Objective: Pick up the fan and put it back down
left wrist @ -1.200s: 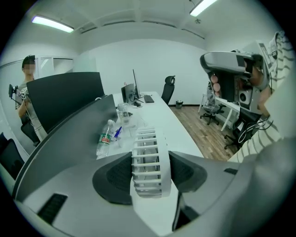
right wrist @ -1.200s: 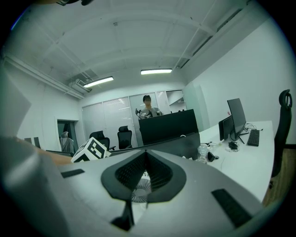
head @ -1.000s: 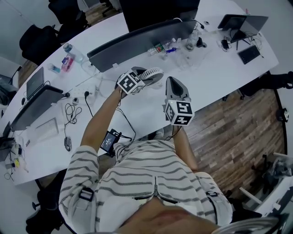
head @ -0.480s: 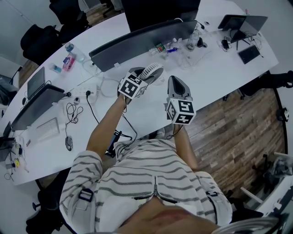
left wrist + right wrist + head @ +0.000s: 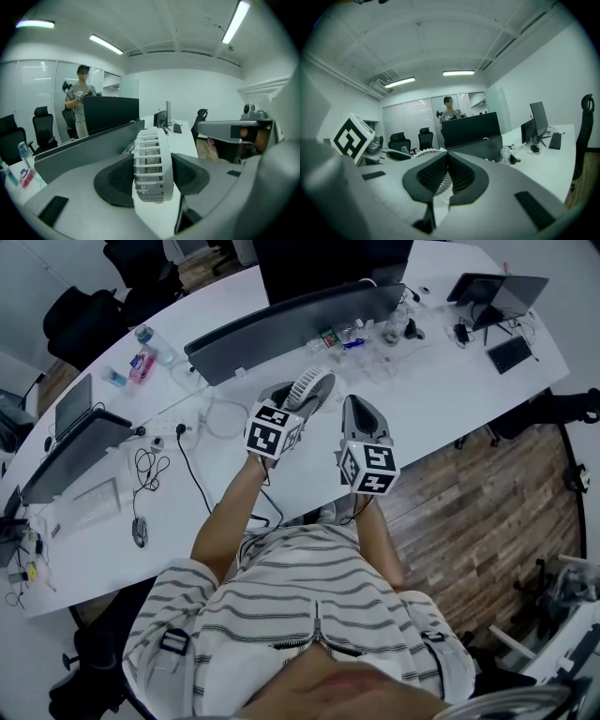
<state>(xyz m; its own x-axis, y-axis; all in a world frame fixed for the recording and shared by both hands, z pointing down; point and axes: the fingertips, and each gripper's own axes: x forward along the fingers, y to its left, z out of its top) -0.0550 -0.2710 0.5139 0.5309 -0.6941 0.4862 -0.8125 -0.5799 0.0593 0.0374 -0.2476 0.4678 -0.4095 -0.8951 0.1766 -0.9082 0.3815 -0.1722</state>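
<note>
Closest to me, at 6 o'clock in the head view, is the operator's grey-and-white striped shirt [image 5: 309,615]. Just past it, the right gripper [image 5: 447,159] has its dark ribbed pads pressed together at the tips with nothing caught between them. It hangs over the white curved desk [image 5: 441,399], near the front edge. At about 10 o'clock from it, the left gripper [image 5: 151,176] is pinching the round white slatted fan [image 5: 311,387]. Its jaws stand wide, with one pad against each face of the fan. The fan is gripped edge-on and tilted, at 1 o'clock from that gripper's marker cube [image 5: 272,431]. In the left gripper view, bare desktop shows beneath the fan's lower rim, so I read it as hanging above the desk, not resting on it. Beyond, at 12 o'clock, a long grey divider panel [image 5: 281,329] runs across the desk, and behind it stands a black flat monitor [image 5: 328,263]. Far off at 2 o'clock is an open dark laptop [image 5: 497,287]. Farthest of all, a person [image 5: 82,101] stands behind the monitor.
</note>
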